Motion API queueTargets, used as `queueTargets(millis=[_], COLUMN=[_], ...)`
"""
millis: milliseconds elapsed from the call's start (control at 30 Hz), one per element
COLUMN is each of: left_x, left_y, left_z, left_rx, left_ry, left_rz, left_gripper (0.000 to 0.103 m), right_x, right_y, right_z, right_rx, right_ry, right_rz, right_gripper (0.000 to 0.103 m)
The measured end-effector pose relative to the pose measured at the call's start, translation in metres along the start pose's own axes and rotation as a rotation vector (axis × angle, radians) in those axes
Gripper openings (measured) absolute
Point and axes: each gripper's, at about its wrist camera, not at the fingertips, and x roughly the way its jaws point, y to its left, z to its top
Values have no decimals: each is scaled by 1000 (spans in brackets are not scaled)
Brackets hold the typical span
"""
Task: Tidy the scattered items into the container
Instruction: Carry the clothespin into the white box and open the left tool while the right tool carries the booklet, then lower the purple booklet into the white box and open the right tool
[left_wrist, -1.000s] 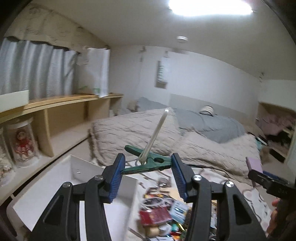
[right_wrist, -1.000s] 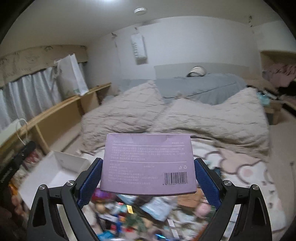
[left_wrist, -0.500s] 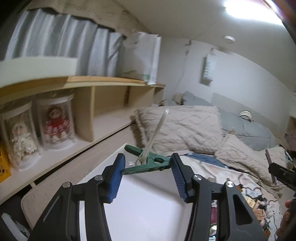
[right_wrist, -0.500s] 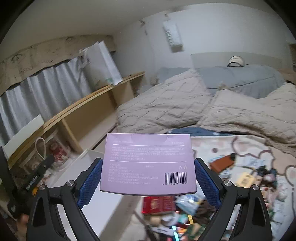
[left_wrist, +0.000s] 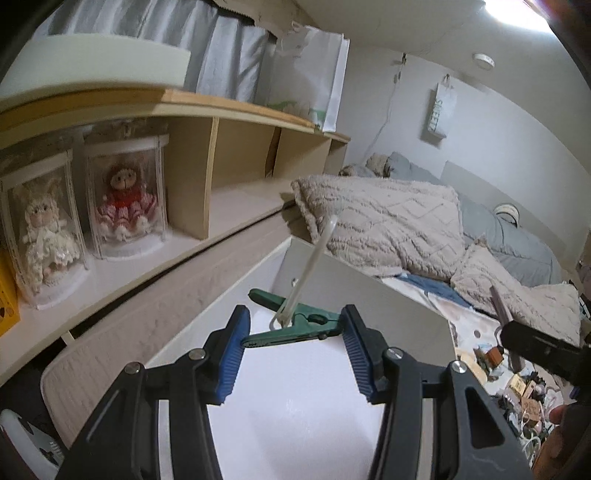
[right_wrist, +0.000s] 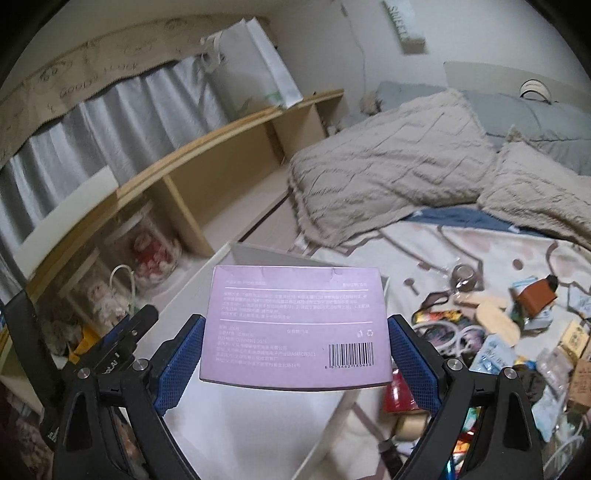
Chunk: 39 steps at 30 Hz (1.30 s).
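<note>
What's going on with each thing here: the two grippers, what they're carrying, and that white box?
Left gripper: shut on a green clothes peg, above the white box.
Green clothes peg: held crosswise, a white loop sticking up from it.
Right gripper: shut on a purple box.
Purple box: held flat, barcode side up, over the white box's edge.
White box: open; no contents visible.
Scattered items: lying on the blanket.

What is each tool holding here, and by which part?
Left tool: a green clothes peg, gripped end to end. Right tool: a flat purple box, clamped across its two side edges.
</note>
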Motion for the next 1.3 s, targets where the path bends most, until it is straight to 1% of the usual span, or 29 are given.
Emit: queueTargets(millis=[167, 200, 233, 267, 300, 433, 567, 700, 967, 1100, 1200, 1300], left_x=[10, 12, 14, 14, 12, 6, -2, -9, -8, -6, -5, -5], left_y=[-7, -8, -10, -11, -14, -15, -8, -2, -4, -7, -7, -8], left_z=[-8, -10, -11, -11, -12, -11, -7, -5, -5, -7, -8, -8], left_rx=[21, 25, 31, 36, 53, 54, 39, 17, 27, 36, 39, 41], left_ry=[57, 73, 85, 83, 71, 52, 6, -18, -21, -16, -15, -17], left_rz=[-10, -5, 9, 24, 39, 45, 94, 96, 90, 90, 90, 91], left_gripper=[51, 55, 74, 86, 88, 88, 88, 88, 88, 88, 88, 88], right_x=[10, 13, 15, 18, 21, 32, 43, 54, 70, 76, 75, 73], right_y=[-1, -2, -2, -2, -2, 0, 2, 12, 36, 42, 47, 52], right_z=[-11, -12, -13, -14, -15, -22, -26, -32, -51, -61, -67, -70], right_rx=[4, 10, 13, 13, 13, -6, -22, -75, -192, -219, -242, -265], right_ry=[39, 47, 55, 68, 82, 114, 143, 181, 264, 322, 341, 342], right_rz=[3, 5, 8, 15, 21, 18, 23, 29, 33, 20, 31, 37], right_gripper=[96, 96, 96, 96, 96, 96, 96, 96, 96, 96, 96, 96])
